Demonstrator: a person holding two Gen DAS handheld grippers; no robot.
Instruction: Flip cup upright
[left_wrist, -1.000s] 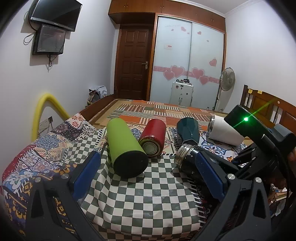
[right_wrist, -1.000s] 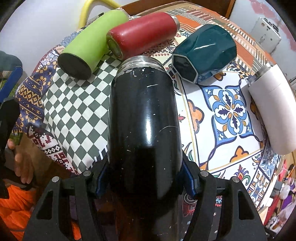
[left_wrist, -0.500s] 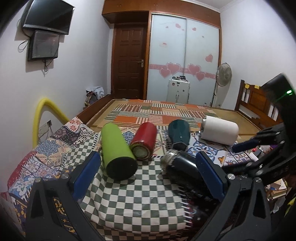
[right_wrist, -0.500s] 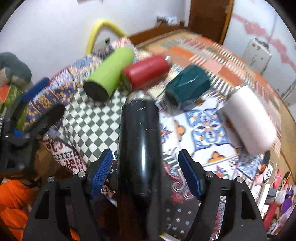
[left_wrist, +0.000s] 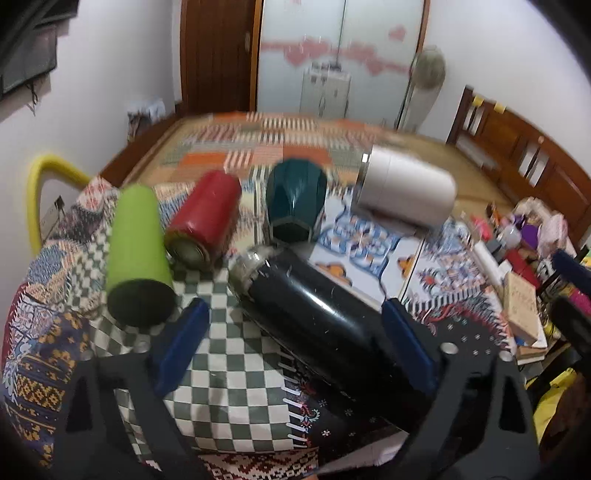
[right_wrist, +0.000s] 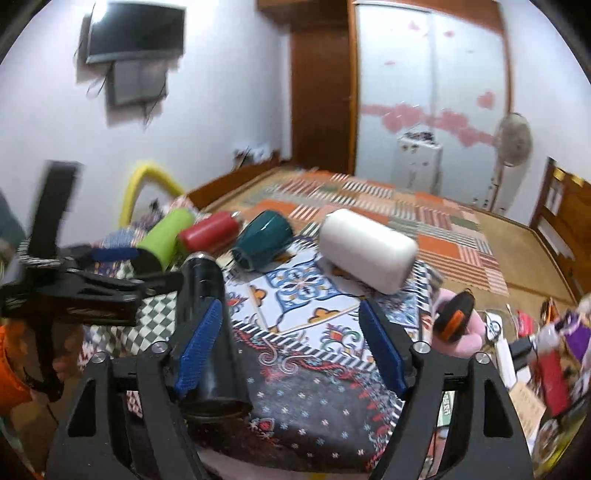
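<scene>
A black cup lies on its side on the patterned cloth, its steel end pointing away. My left gripper is open, with the black cup lying between its blue pads. In the right wrist view the black cup lies just left of my open, empty right gripper, touching the left pad. A green cup, a red cup, a teal cup and a white cup also lie on their sides behind it.
Clutter of books and bottles lies at the table's right edge. A yellow tube curves up at the left. A pink object with an orange and black tool sits right of my right gripper.
My right gripper has let go of the black cup, opened wide and drawn back to the right. My left gripper has moved right so the black cup lies between its pads.
</scene>
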